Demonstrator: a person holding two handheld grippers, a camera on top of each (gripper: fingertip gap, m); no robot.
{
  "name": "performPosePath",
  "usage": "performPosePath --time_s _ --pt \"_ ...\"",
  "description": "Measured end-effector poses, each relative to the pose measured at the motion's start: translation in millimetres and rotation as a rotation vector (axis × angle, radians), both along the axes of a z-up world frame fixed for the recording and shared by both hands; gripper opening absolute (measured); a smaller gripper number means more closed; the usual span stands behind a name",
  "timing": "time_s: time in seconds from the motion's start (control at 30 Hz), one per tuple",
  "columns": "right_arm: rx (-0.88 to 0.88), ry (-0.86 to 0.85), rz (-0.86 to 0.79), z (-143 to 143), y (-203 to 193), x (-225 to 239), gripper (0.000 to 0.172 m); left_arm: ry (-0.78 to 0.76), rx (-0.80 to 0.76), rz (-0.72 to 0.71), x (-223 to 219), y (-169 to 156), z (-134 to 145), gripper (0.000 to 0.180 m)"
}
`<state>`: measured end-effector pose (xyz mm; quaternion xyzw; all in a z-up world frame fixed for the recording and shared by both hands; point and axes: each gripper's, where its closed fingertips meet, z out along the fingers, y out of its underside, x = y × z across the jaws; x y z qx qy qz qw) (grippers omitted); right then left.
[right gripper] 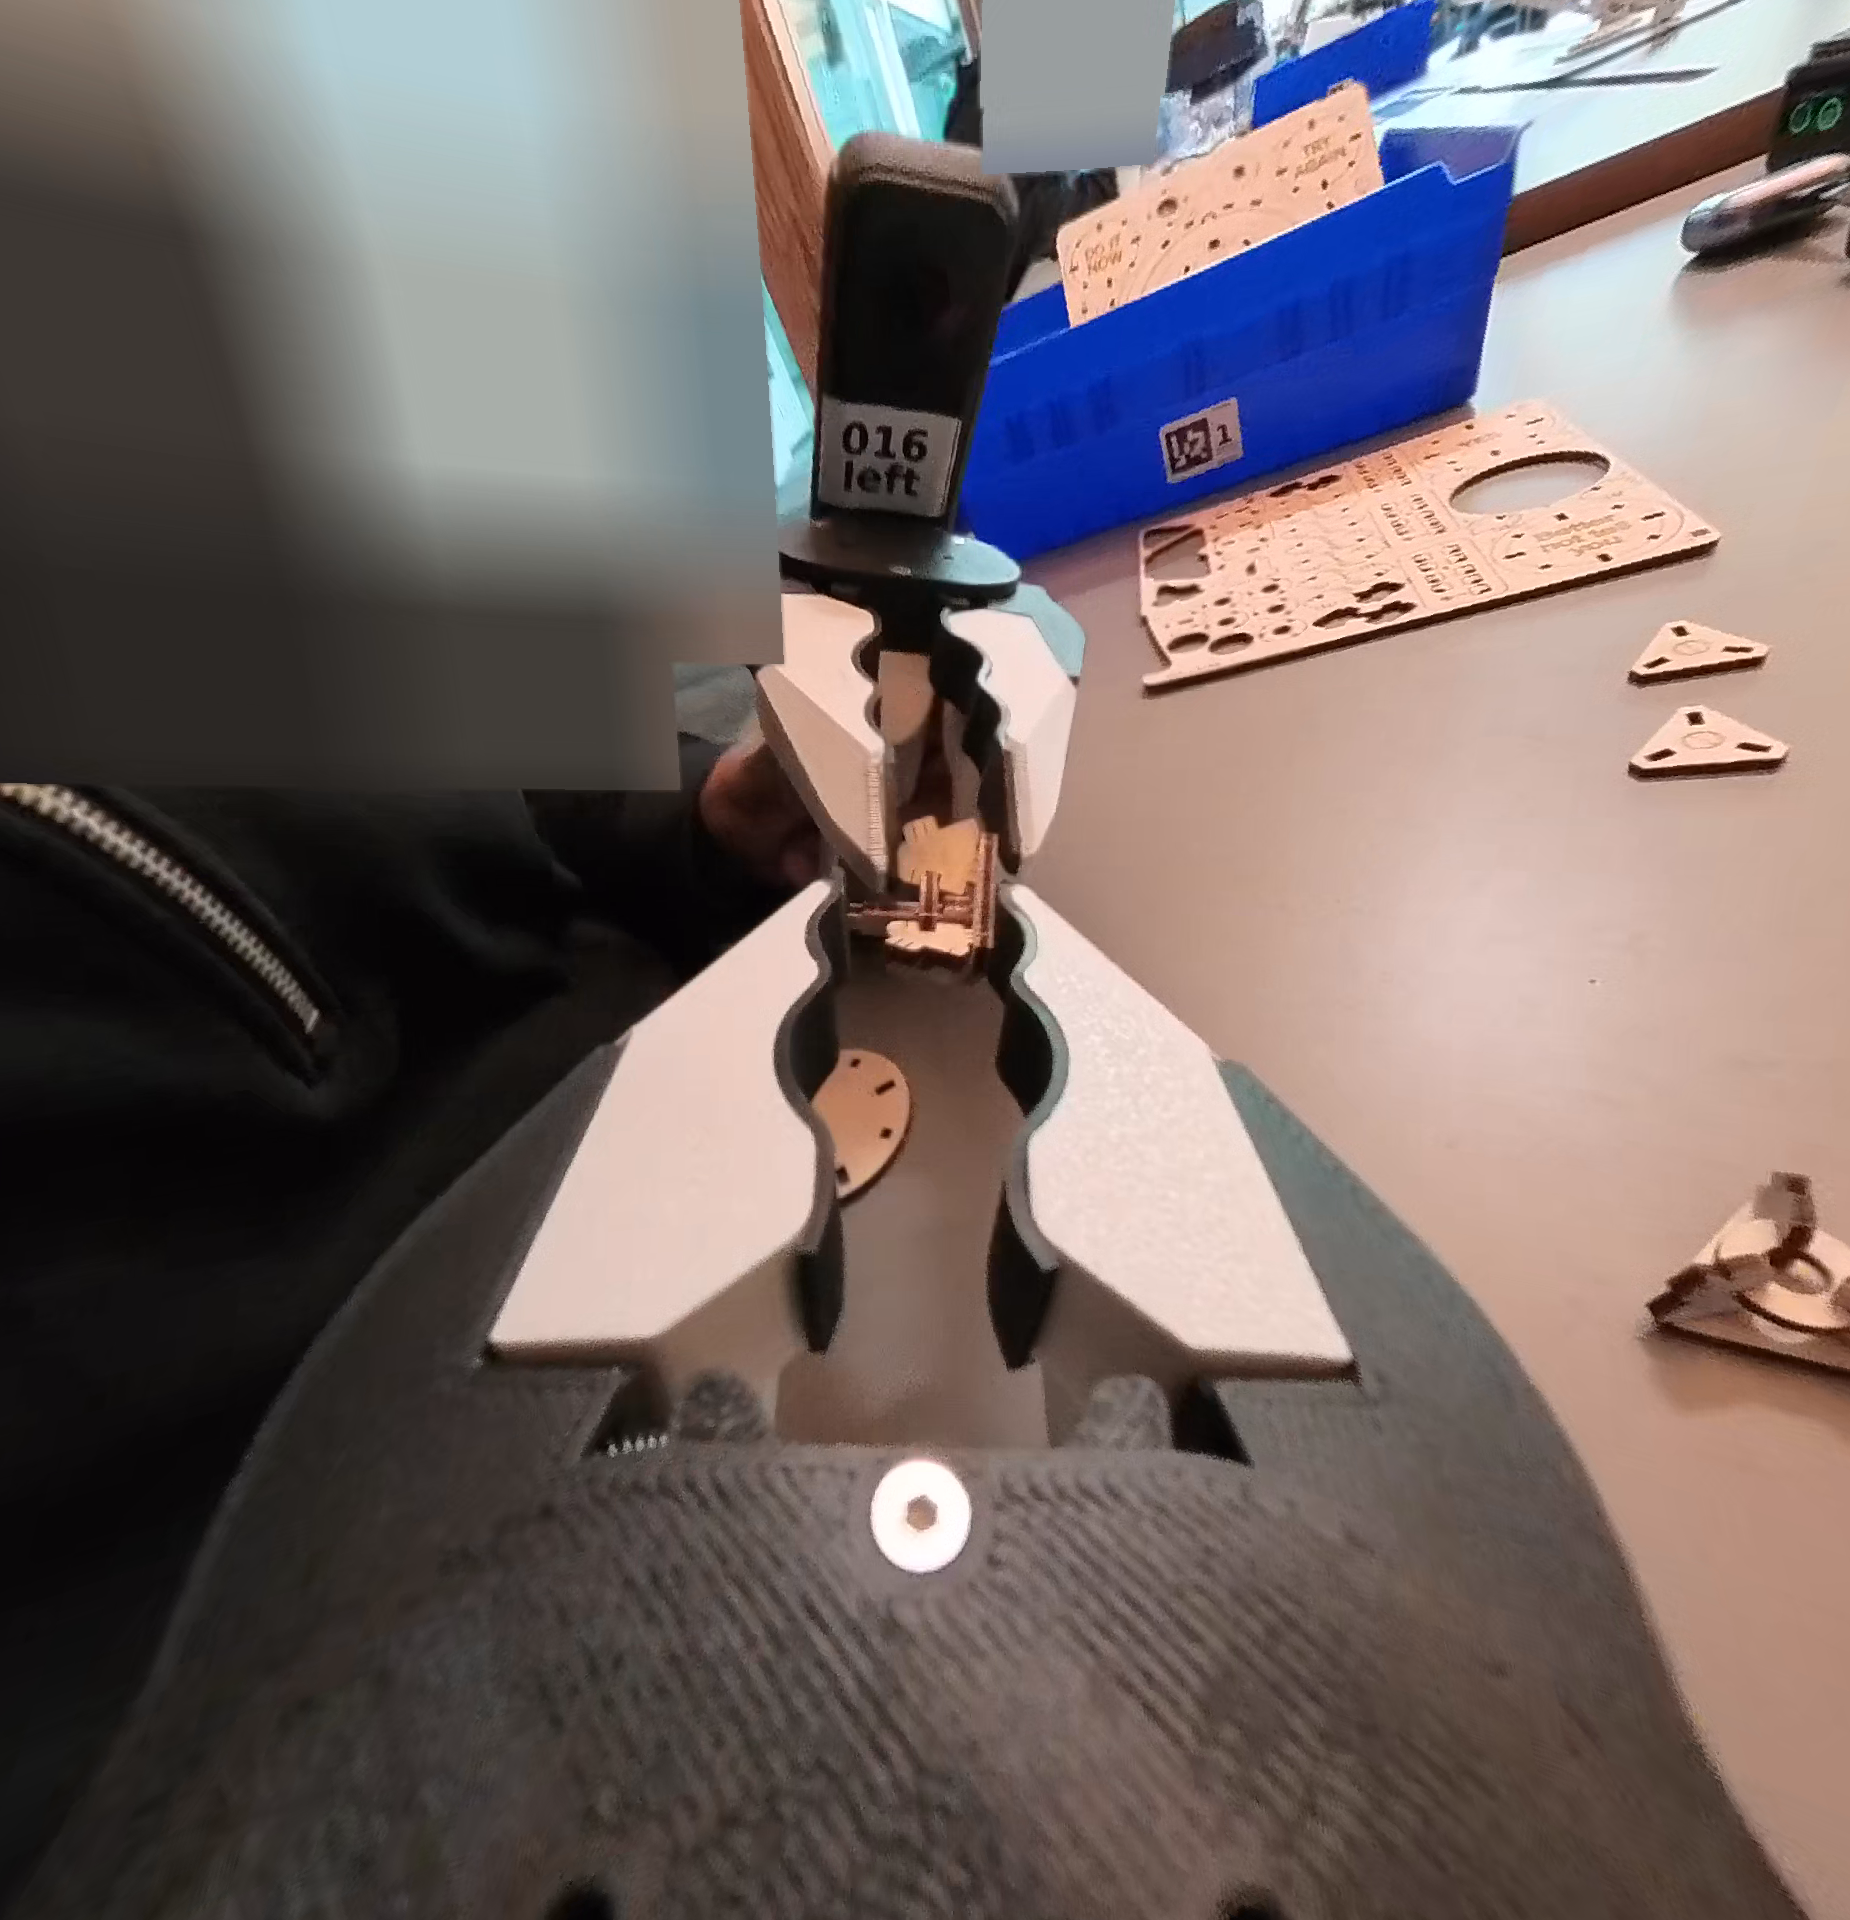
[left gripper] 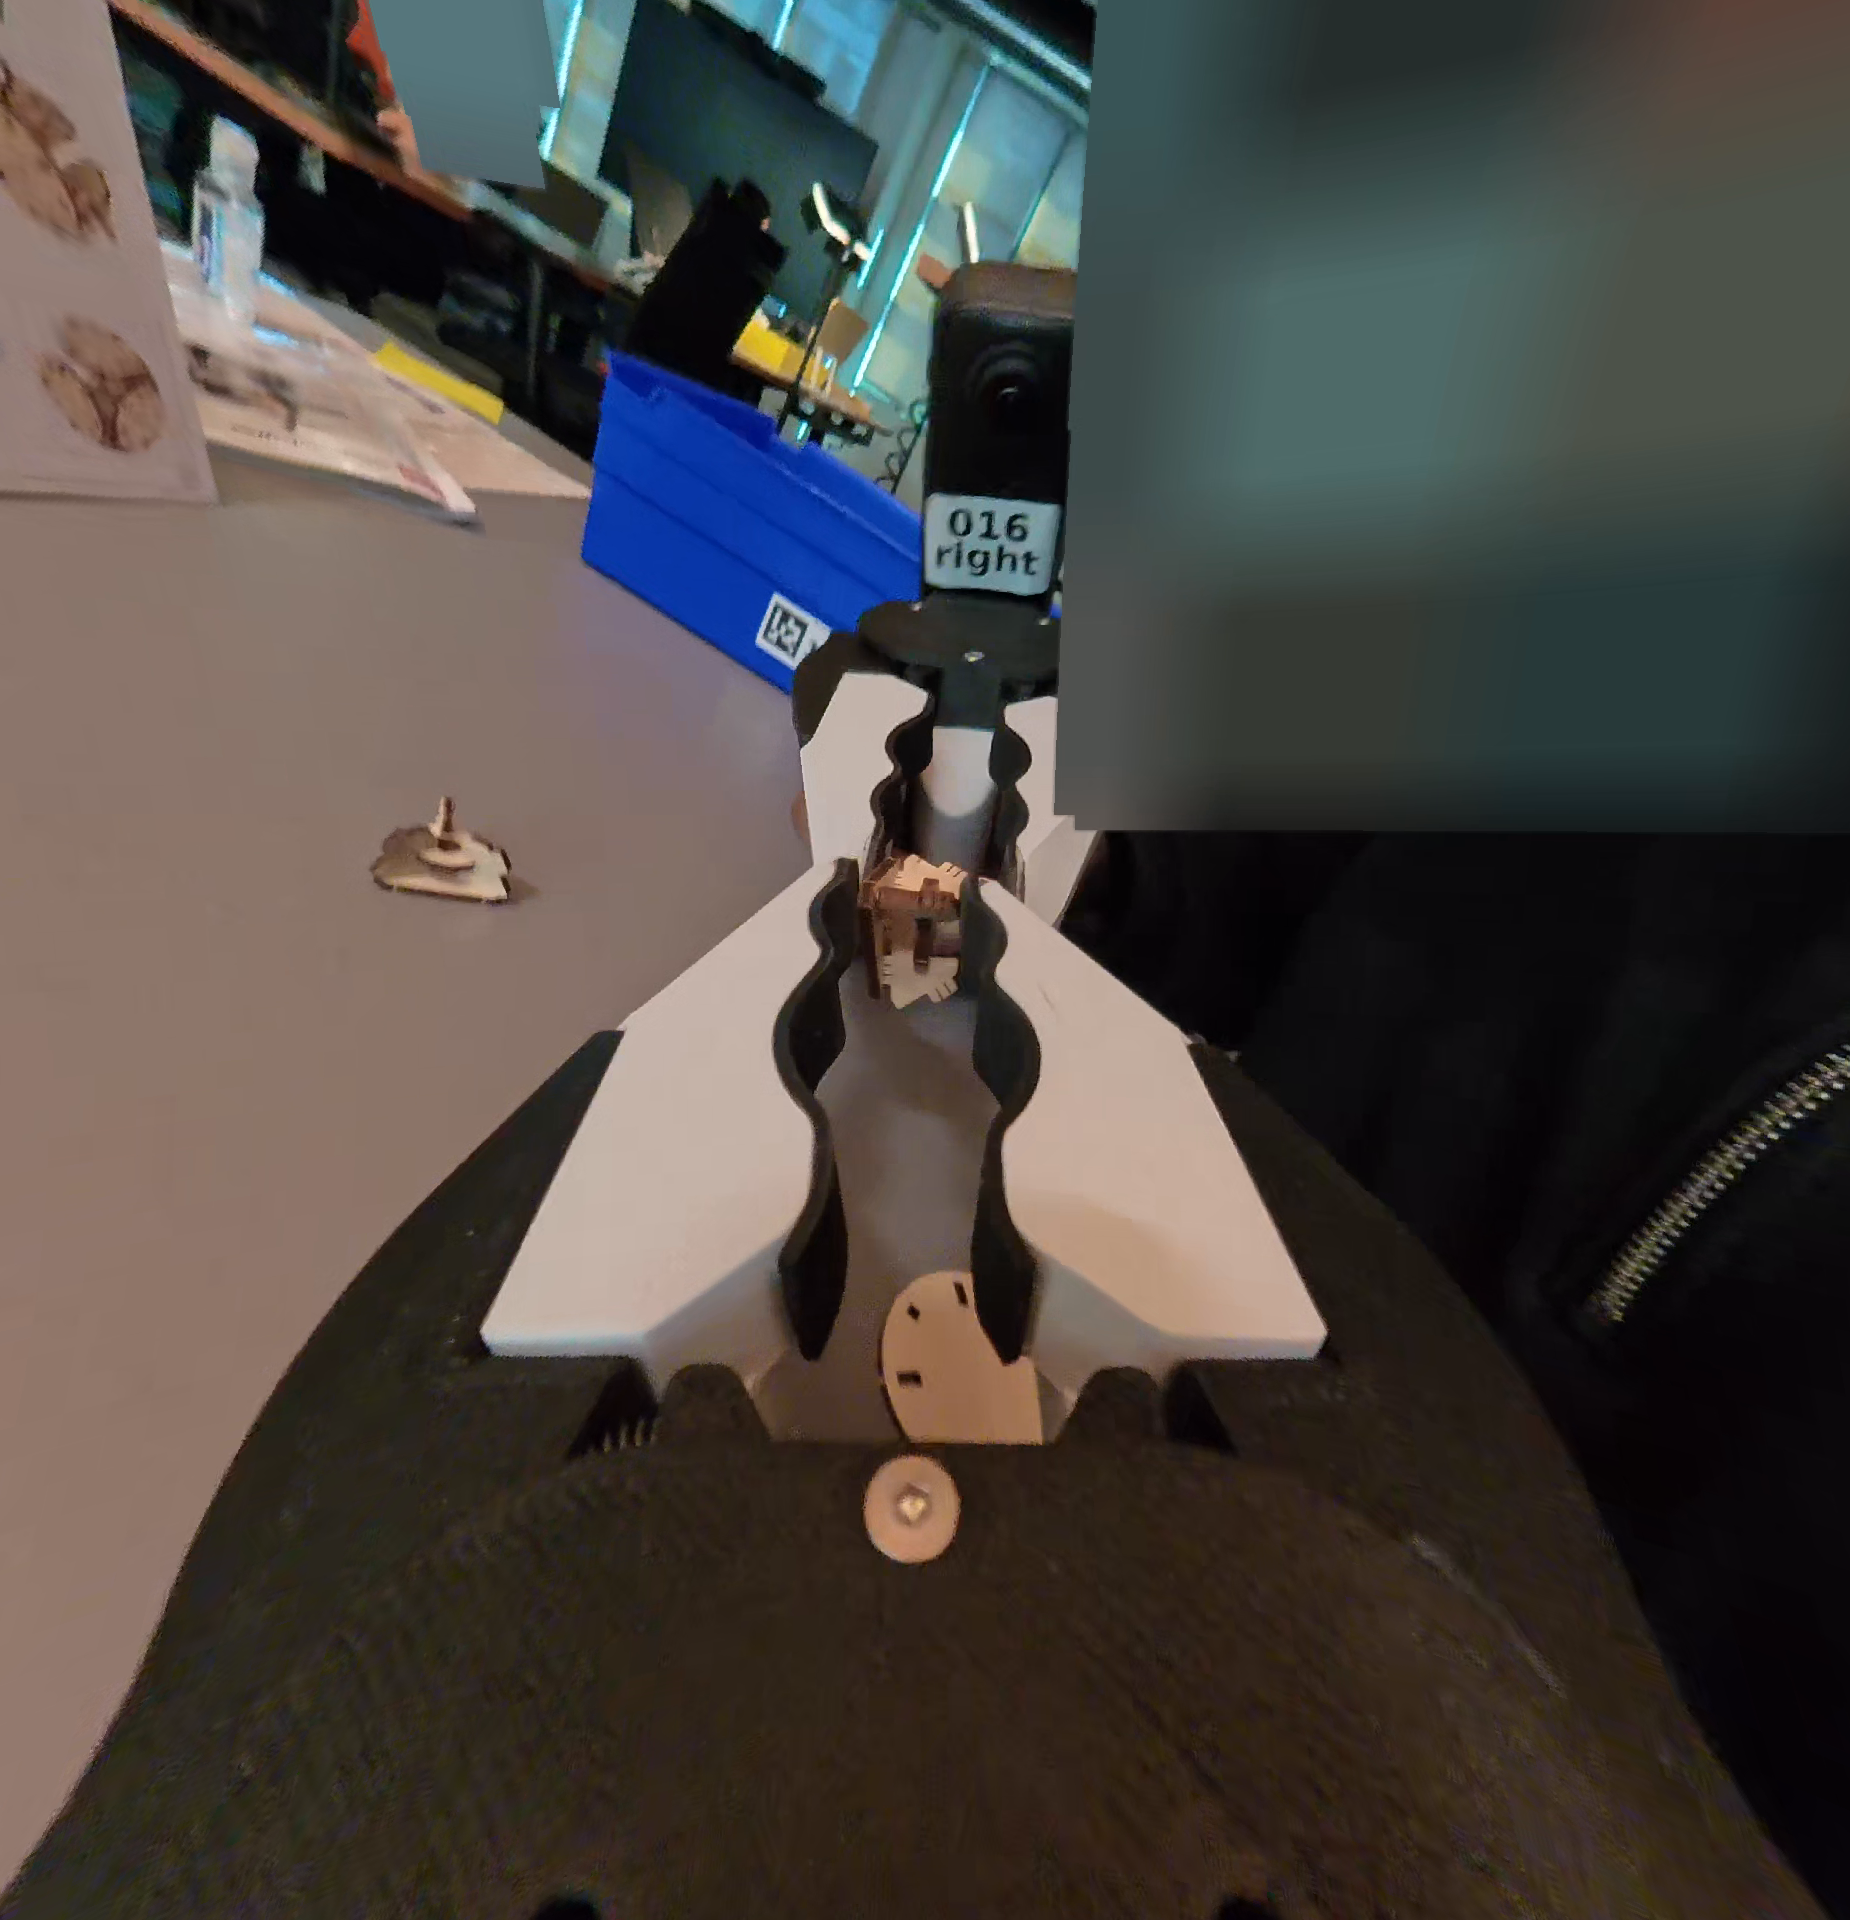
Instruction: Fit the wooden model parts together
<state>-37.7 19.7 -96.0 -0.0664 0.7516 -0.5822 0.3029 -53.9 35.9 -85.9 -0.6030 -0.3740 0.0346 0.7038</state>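
— Two grippers meet tip to tip above the counter (right gripper: pixel 1316 987), and you have one small wooden gear assembly (left gripper: pixel 916 930) caught between them. Your left gripper (left gripper: pixel 913 935) is clenched on its near side; your right gripper (right gripper: pixel 921 925) pinches the far side.

— What could slip?

— The assembly looks like thin slotted wood. Squeeze harder or twist your wrists against each other and, I'd judge, a tab could snap or a gear pop off its axle.

— And if you let go?

— It hangs off the counter, near your dark jacket (right gripper: pixel 225 987); a slack grip on either side could drop it. A wooden disc (right gripper: pixel 864 1127) lies right beneath, the punched wooden sheet (right gripper: pixel 1420 540) and blue bin (right gripper: pixel 1264 343) farther right.
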Motion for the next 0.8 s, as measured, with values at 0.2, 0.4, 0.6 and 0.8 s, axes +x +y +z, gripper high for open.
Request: performPosePath --time_s 0.2,0.4,0.6,0.8 --pt "-0.144 -0.112 -0.174 43 1 -52 0.025 0.164 -0.001 0.142 -6 -15 31 0.023" --pt "-0.312 -0.149 -0.434 91 -36 -79 0.025 0.140 -0.018 0.369 -16 -70 49 0.036" --pt "-0.235 -0.137 -0.487 58 -55 -86 0.025 0.074 -0.111 0.490 -25 -98 10 0.039" --pt "-0.264 -0.240 -0.499 59 -49 -99 0.025 0.187 -0.013 0.650 -5 -104 23 0.046"
